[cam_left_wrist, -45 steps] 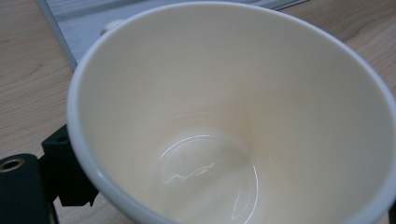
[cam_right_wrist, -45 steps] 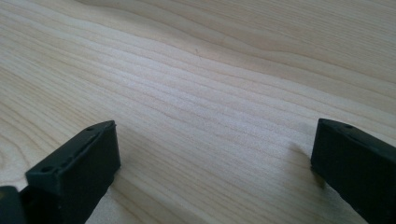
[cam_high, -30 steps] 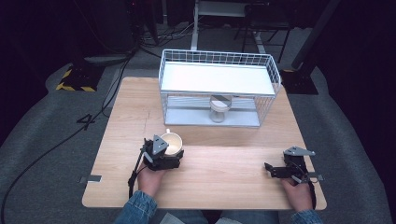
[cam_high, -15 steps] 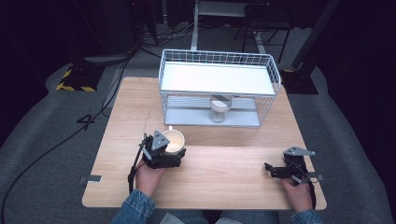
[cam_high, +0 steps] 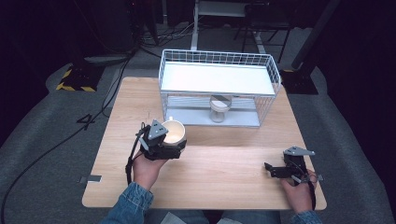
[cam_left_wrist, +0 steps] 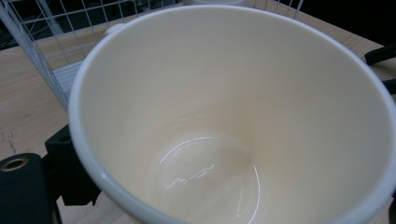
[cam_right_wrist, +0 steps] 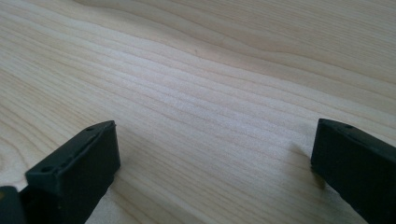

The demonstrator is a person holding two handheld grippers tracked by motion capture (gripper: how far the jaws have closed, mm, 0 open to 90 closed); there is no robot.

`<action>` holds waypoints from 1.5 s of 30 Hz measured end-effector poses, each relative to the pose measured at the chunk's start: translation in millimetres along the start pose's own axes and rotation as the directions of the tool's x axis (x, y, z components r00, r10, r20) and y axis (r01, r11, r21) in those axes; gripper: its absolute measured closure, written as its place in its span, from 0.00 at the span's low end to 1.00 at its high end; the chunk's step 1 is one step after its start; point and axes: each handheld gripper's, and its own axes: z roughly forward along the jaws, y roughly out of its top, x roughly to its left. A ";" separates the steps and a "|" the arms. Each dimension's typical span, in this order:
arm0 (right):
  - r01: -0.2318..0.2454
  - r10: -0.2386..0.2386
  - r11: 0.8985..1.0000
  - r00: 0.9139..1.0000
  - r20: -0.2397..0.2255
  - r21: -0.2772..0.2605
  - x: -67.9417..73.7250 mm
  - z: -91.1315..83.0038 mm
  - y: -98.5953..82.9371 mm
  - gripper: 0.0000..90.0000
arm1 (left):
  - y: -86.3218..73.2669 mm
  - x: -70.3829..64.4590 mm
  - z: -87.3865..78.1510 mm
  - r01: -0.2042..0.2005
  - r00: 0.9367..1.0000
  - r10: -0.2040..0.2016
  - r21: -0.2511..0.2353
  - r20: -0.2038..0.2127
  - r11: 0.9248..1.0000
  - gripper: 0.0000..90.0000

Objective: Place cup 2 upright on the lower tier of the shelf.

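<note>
Left tongs (cam_high: 173, 150) clamp the cream cup (cam_high: 173, 132) just before the wire rack (cam_high: 219, 84); right tongs (cam_high: 273, 169) rest open, well aside. Keep the cup level and clear the rack's front wires.

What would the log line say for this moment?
left gripper: shut on cup, near rack | right gripper: open, low over table | jar: on rack's lower shelf

Left gripper (cam_high: 173, 145) gripping cream cup (cam_high: 173, 132) before wire rack (cam_high: 219, 60); right gripper (cam_high: 272, 170) resting on table (cam_high: 224, 177)
</note>
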 end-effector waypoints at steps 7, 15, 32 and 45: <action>0.000 0.000 1.000 1.000 0.001 0.000 0.0 0.2 0.1 0.02 | 24.4 -0.6 -5.8 -0.021 1.000 0.021 -0.011 0.003 1.000 0.10; -0.001 0.001 1.000 1.000 0.004 -0.001 0.3 0.4 0.2 0.02 | 58.3 0.7 -13.4 -0.033 0.999 0.034 -0.039 0.025 0.999 0.10; -0.001 0.001 1.000 1.000 0.004 0.000 0.3 0.4 0.2 0.01 | 130.0 1.9 -14.1 -0.087 0.995 0.091 -0.083 0.046 0.993 0.10; -0.002 0.002 1.000 1.000 0.006 -0.001 0.4 0.4 0.1 0.02 | 166.8 -0.8 9.7 -0.072 0.994 0.079 -0.104 0.072 0.992 0.10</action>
